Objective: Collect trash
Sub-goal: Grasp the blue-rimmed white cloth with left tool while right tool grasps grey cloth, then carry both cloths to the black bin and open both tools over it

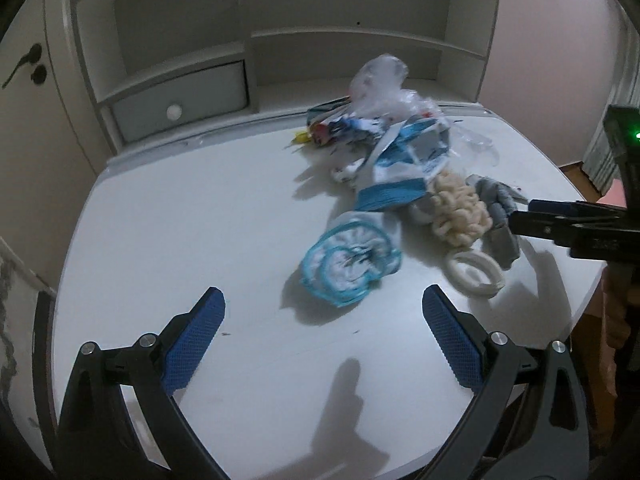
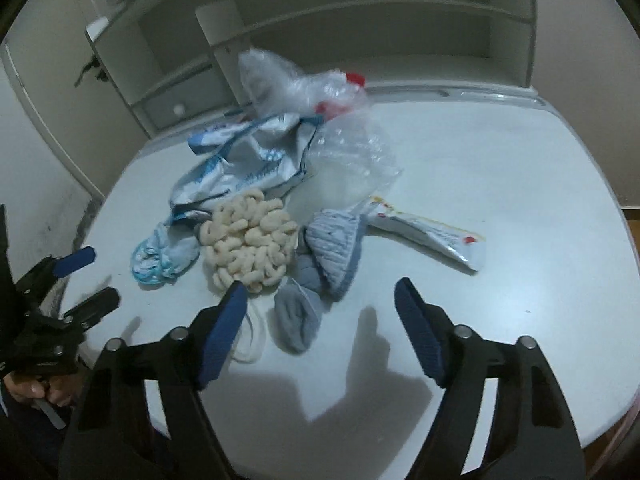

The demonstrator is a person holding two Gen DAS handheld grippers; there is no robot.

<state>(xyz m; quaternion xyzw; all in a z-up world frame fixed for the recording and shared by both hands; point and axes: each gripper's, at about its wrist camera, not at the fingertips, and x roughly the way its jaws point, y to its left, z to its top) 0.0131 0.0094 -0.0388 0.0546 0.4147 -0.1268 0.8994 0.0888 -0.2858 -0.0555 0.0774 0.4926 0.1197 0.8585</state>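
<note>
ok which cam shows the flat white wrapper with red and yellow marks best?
Right wrist. The white wrapper lies fully exposed on the white desk, right of the grey knit items, nothing over it. In the left wrist view the pile and the right gripper crowd that area, and I can't pick the wrapper out.

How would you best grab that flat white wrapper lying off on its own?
Probably with the right gripper, from above: the white wrapper lies flat on the table, so pinch across its narrow width near the free end, away from the blue knitted piece.
</note>
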